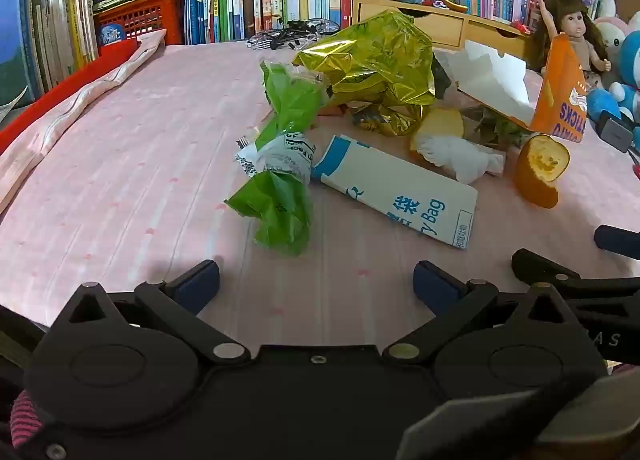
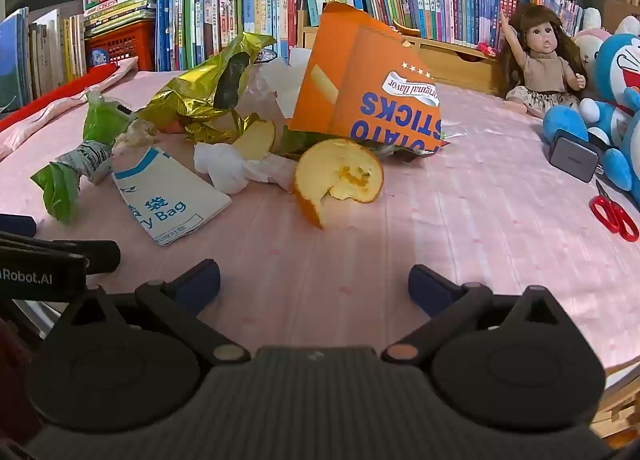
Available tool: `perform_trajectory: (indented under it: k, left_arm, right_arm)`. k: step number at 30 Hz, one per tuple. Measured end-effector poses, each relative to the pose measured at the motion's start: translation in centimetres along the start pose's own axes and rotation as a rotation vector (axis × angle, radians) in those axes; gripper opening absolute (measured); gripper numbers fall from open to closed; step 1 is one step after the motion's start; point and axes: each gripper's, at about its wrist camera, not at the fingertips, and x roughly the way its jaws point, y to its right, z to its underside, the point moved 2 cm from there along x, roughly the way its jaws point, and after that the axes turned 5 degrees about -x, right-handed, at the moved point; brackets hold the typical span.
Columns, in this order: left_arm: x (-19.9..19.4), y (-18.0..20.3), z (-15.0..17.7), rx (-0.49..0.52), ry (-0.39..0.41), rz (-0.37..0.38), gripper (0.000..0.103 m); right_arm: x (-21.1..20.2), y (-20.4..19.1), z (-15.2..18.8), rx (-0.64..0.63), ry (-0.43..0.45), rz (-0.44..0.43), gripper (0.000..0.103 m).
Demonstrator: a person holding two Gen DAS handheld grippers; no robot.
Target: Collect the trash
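both the left claw [image 1: 316,284] and right claw [image 2: 314,280] gape wide and empty, short of the trash heaped on the pink cloth [image 2: 460,220]. the orange peel [image 2: 338,180] could roll away from a pinch; the green wrapper [image 1: 280,164] may tear.

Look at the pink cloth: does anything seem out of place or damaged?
Yes. A heap of rubbish sits mid-cloth: a torn orange snack box propped upside down, crumpled gold foil, a green plastic bag, orange peel and a crumpled tissue. Books and toys around it look orderly.
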Motion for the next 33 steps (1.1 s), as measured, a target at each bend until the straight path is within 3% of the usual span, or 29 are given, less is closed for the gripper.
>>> perform_trajectory:
  k: [33]
  left_arm:
    - [0.05,-0.03,-0.07,0.003,-0.004,-0.003,0.103]
  right_arm:
    - [-0.08,-0.07,0.07,-0.002,0.012,0.002,0.103]
